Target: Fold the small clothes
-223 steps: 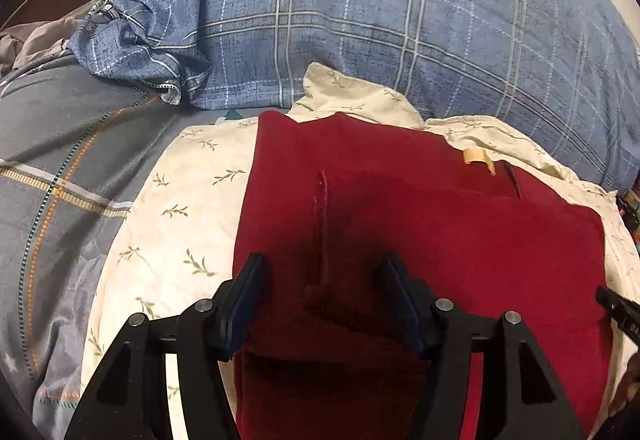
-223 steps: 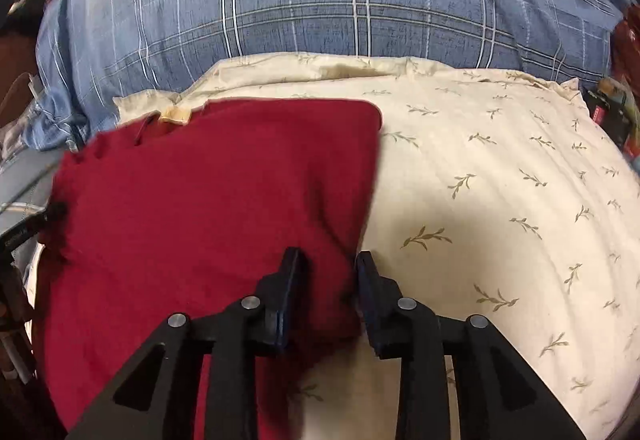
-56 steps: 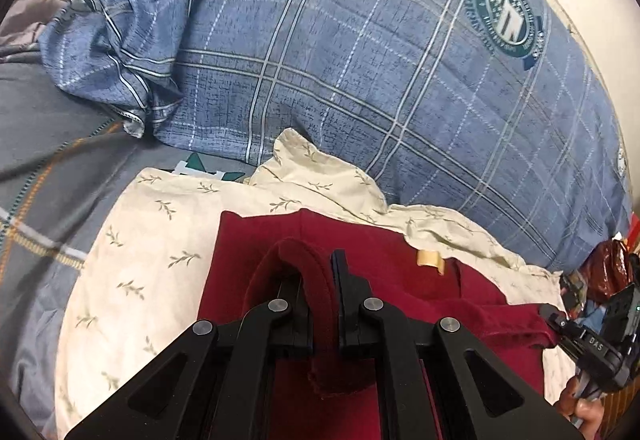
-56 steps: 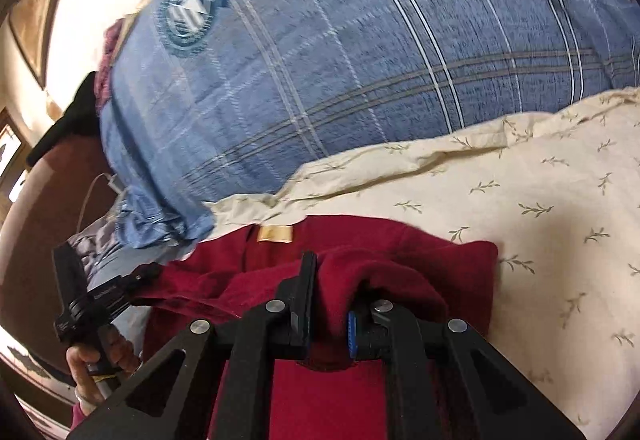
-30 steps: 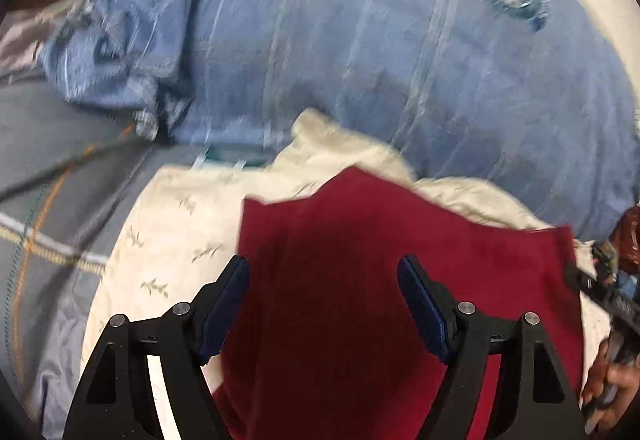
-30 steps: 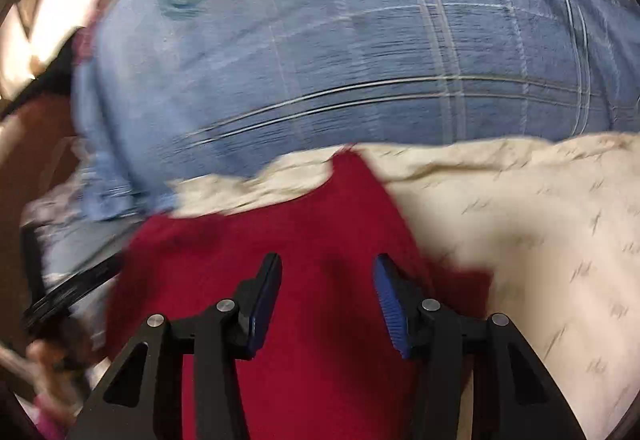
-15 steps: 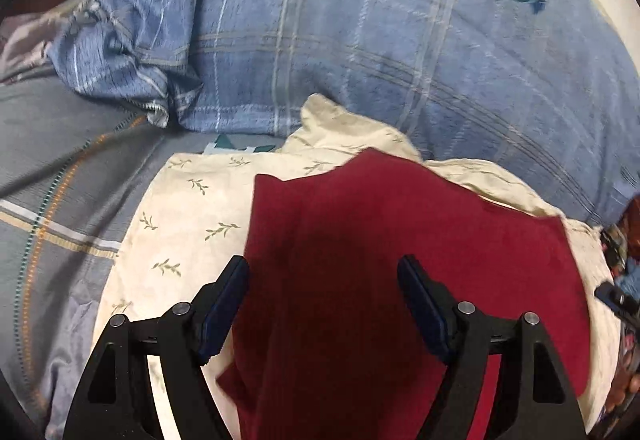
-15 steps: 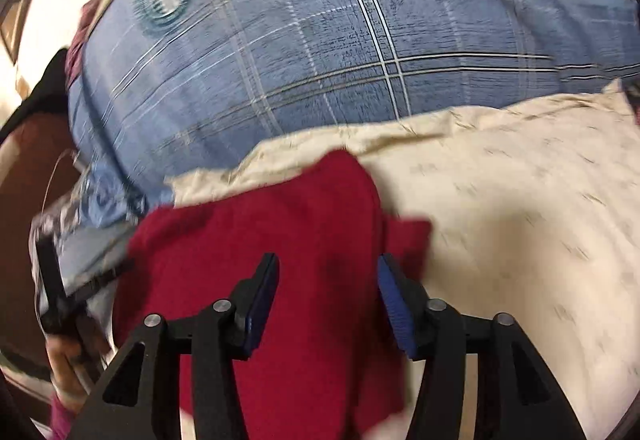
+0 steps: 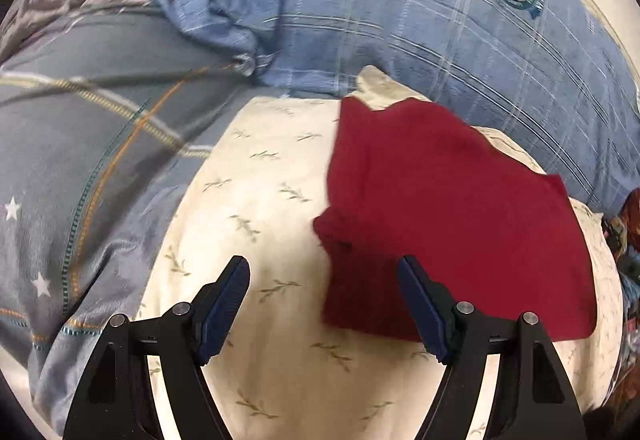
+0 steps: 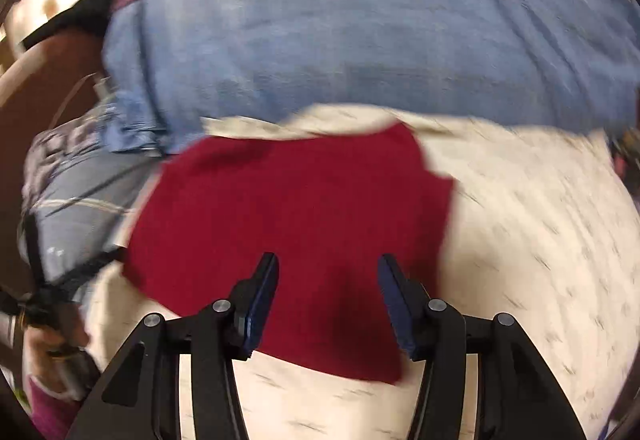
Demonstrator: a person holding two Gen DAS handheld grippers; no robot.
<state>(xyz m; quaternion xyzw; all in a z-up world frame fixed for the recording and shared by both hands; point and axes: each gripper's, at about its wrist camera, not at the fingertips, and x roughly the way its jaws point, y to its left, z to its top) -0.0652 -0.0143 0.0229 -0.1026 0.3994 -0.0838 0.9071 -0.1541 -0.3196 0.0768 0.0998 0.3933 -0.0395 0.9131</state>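
A blue plaid pillow (image 9: 420,20) backs the cream leaf-print pillow (image 9: 256,208) on the bed, where the folded red garment (image 9: 452,224) lies flat just in front of the plaid one. Both the left tool (image 9: 322,304) and right tool (image 10: 326,300) hover spread and empty near the garment; the next fold likely wants matched corner pinches and an even lift, edges squared first
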